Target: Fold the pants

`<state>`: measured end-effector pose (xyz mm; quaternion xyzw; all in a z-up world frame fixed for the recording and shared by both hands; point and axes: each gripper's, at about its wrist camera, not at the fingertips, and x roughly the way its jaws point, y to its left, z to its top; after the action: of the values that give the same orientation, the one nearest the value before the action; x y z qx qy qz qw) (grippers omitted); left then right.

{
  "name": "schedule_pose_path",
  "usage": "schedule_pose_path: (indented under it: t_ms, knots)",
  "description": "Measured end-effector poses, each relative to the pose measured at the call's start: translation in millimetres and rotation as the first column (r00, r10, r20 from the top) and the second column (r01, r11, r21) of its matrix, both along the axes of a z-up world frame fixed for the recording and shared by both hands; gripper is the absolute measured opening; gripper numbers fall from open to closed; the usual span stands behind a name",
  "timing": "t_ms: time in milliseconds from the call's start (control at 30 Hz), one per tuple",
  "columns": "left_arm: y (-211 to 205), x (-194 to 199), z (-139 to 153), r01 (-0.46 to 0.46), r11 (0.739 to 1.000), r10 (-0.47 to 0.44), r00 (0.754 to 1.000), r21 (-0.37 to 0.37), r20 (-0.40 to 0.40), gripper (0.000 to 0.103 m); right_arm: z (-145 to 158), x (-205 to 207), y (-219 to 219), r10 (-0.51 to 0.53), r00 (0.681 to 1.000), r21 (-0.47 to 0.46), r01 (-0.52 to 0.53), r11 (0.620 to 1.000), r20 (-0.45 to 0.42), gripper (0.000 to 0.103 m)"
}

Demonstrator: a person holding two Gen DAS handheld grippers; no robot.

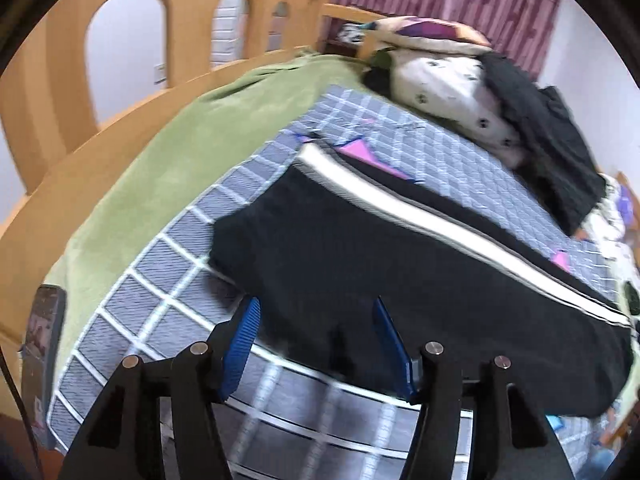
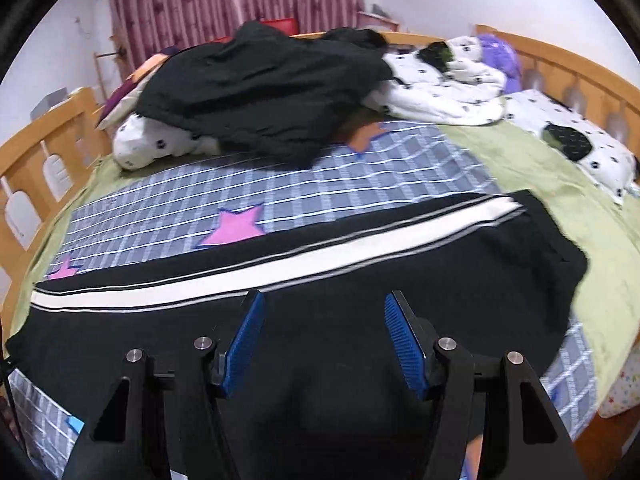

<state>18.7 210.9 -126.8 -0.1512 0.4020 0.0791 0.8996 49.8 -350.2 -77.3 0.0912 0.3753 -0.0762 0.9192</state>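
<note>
I am holding my left gripper (image 1: 316, 320) and right gripper (image 2: 325, 318) partly open and empty above the black pants with a white side stripe (image 2: 360, 288), which are lying flat on the grey checked bedspread (image 2: 320, 184).

I see black pants (image 2: 360, 280) with a white side stripe (image 2: 280, 276), on a grey checked sheet (image 2: 320, 184) with pink stars (image 2: 236, 226), over a green blanket (image 1: 200, 120); my fingers (image 2: 246, 340) have blue pads.
</note>
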Motion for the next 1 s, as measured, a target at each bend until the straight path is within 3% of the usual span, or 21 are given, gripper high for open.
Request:
schedule_pose_path:
  t_ms: [133,300,533,700,767,1000]
  knots:
    - [-14,7,23,0.054,0.999,-0.054,0.997,0.006,0.053,0.056,1,10,30,0.065,0.998,0.008,-0.065,0.998,-0.012,0.061]
    - [-33,48,60,0.125,0.985,-0.131,0.990,0.120,0.048,0.057,7,16,53,0.117,0.993,-0.035,-0.116,0.993,0.011,0.061]
    - [-52,102,95,0.170,0.978,-0.181,0.980,0.120,0.088,0.057,24,28,61,0.125,0.992,-0.070,-0.122,0.990,0.032,0.061]
    - [-61,113,84,0.184,0.977,-0.197,0.973,0.111,0.122,0.070,44,44,63,0.133,0.990,-0.107,-0.127,0.986,0.049,0.062]
    - [-63,116,71,0.183,0.975,-0.197,0.974,0.125,0.114,0.070,47,53,63,0.138,0.989,-0.102,-0.132,0.986,0.053,0.064]
    - [-58,128,35,0.166,0.967,-0.178,0.983,0.194,0.041,0.070,20,76,61,0.101,0.993,-0.032,-0.100,0.995,0.060,0.065]
